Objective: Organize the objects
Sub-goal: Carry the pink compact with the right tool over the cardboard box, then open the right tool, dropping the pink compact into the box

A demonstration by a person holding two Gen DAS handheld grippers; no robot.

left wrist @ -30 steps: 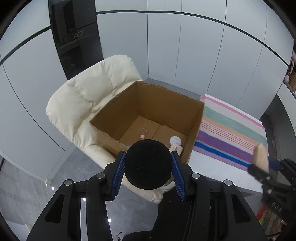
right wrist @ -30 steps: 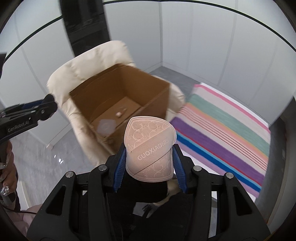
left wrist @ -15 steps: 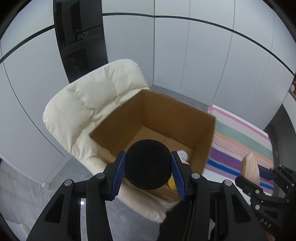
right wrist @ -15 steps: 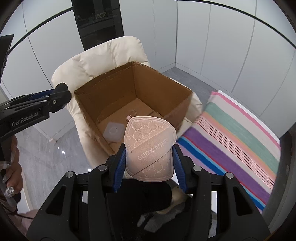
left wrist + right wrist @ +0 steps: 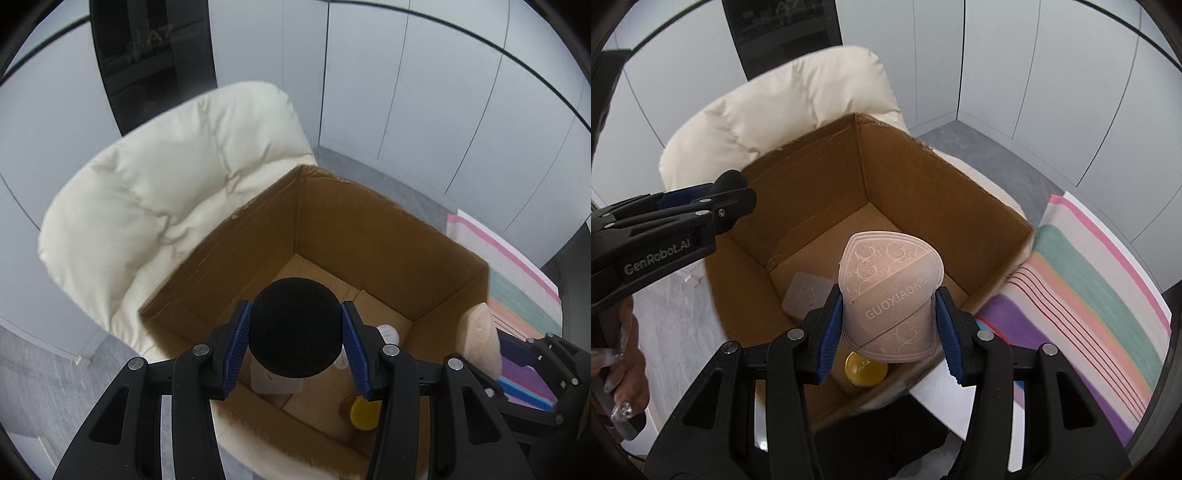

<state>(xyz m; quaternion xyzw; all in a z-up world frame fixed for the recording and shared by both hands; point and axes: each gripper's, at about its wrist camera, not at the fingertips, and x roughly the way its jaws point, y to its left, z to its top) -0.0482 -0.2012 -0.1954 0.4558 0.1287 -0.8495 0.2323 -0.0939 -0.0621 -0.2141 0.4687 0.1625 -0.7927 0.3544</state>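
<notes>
Cardboard box [image 5: 388, 240] on the cream chair [image 5: 166, 192] sits below both tools, so we hold the black foam ball [image 5: 295, 328] clamped in the left tool [image 5: 295, 347] and the pink slipper [image 5: 890, 295] clamped in the right tool [image 5: 890, 325], ready to drop in.

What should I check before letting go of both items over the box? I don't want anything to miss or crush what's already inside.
1. Left gripper clamped on black foam ball: ok.
2. Right gripper clamped on pink slipper: ok.
3. Both loads over the open cardboard box: ok.
4. Box seated steadily on cream chair: cannot tell.
5. Free floor inside, beside white bottle, yellow lid and translucent case: ok.
6. Grippers apart from each other: ok.
</notes>
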